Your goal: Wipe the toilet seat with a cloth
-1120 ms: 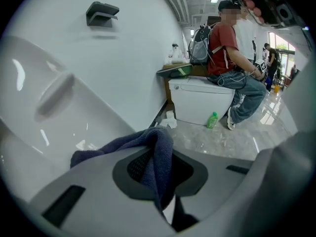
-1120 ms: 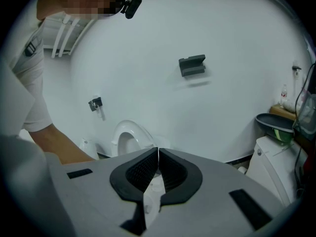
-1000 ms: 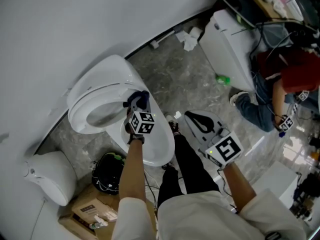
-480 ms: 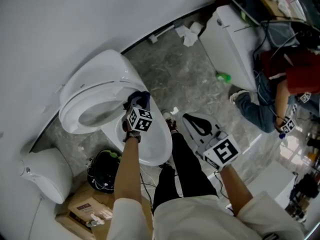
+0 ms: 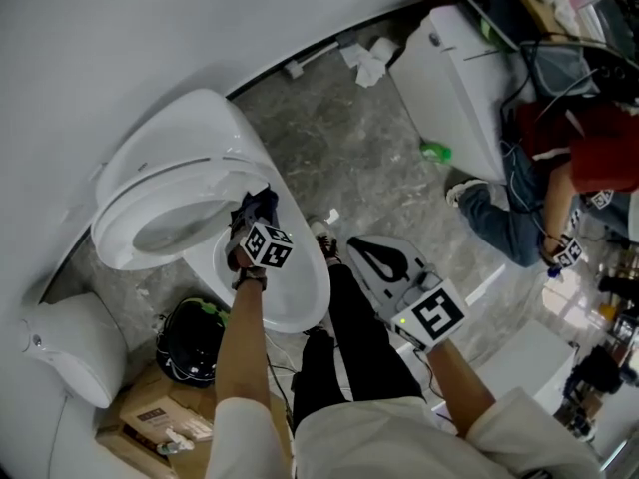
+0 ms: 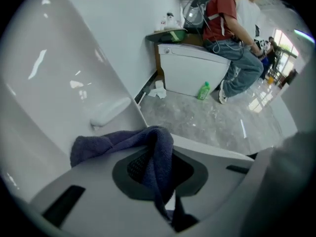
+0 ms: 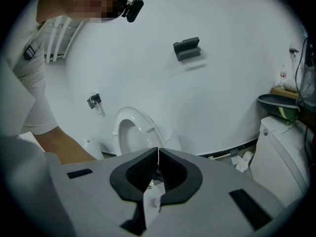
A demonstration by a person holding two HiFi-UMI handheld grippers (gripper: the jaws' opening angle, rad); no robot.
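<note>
The white toilet (image 5: 290,302) stands at the left with its seat (image 5: 130,213) raised against the wall. My left gripper (image 5: 250,218) is shut on a dark blue cloth (image 5: 258,204) and points down over the bowl's rim, just in front of the raised seat. In the left gripper view the cloth (image 6: 101,143) hangs folded from the left gripper (image 6: 158,157), close to the white seat surface (image 6: 59,83) with its bumper (image 6: 108,111); I cannot tell if it touches. My right gripper (image 5: 364,249) hovers shut and empty to the right of the bowl; the right gripper (image 7: 158,154) faces the toilet seat (image 7: 129,131).
A second white toilet tank (image 5: 449,78) stands at the upper right, with a seated person in a red shirt (image 5: 584,153) beside it. A green bottle (image 5: 434,152) and crumpled paper (image 5: 367,63) lie on the marble floor. A black helmet (image 5: 188,342) and cardboard box (image 5: 150,422) sit at the lower left.
My left gripper has sunk with the cloth toward the bowl's rim and tipped steeper. The right gripper has dropped slightly and stays shut.
</note>
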